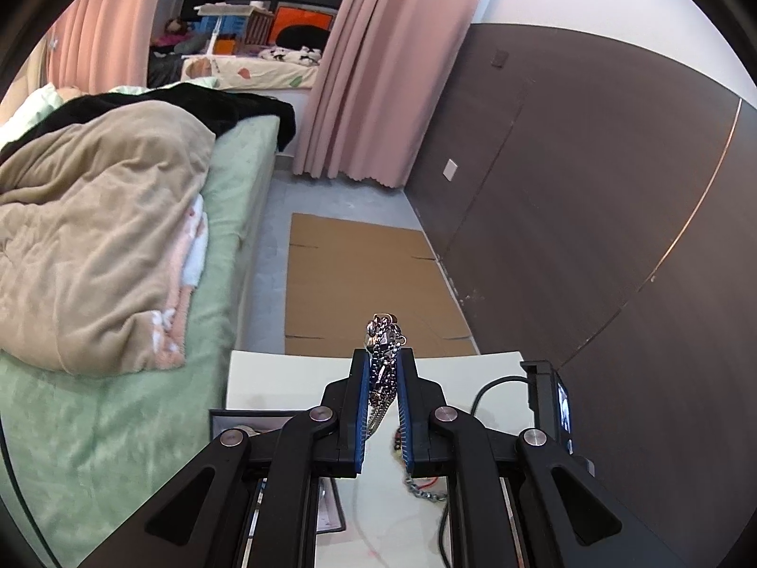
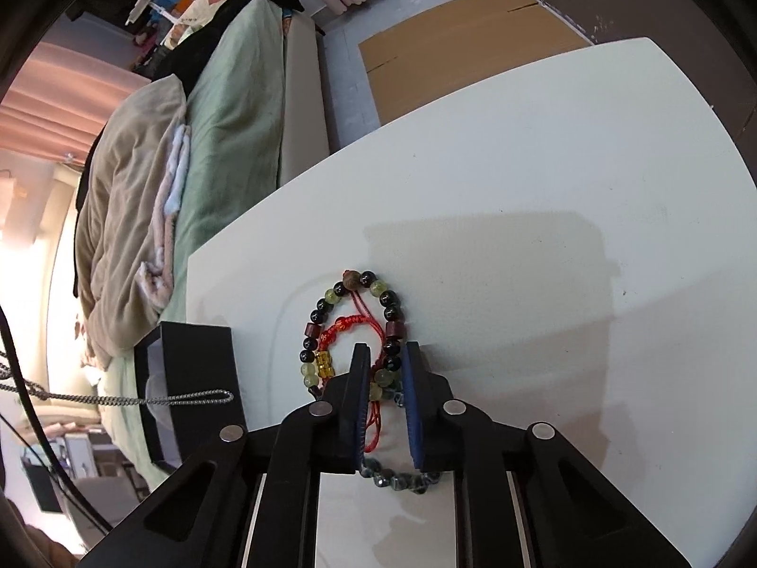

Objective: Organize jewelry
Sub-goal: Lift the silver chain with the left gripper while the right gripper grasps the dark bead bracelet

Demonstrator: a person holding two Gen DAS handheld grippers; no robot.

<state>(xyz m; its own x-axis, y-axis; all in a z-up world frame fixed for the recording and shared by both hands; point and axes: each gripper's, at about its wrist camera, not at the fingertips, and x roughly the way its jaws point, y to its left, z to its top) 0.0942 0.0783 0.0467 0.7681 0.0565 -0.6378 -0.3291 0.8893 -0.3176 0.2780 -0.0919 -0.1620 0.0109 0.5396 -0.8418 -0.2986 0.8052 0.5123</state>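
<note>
— Fingers (image 1: 364, 407) on our left gripper (image 1: 384, 369) are clamped on a bunched silver chain necklace (image 1: 384, 355), held up above the white tabletop (image 1: 265, 378); loose links trail down behind the pads.

— And our right gripper (image 2: 385, 369)?

— Its fingers (image 2: 360, 402) stand a little apart, straddling one side of the beaded bracelet (image 2: 355, 326) that lies flat on the tabletop with a red knotted cord (image 2: 345, 331) tangled through it. Nothing is pinched yet, as far as we can judge.

— How will these handle?

— We expect the chain to be light, limp and slippery (it could pour out if we slacken). The bracelet looks light too, its beads hard and round, so they may roll between the pads; we would close on the strand across two beads, clear of the cord. A black box (image 2: 198, 378) sits just left, a loop of chain draped over it.
</note>
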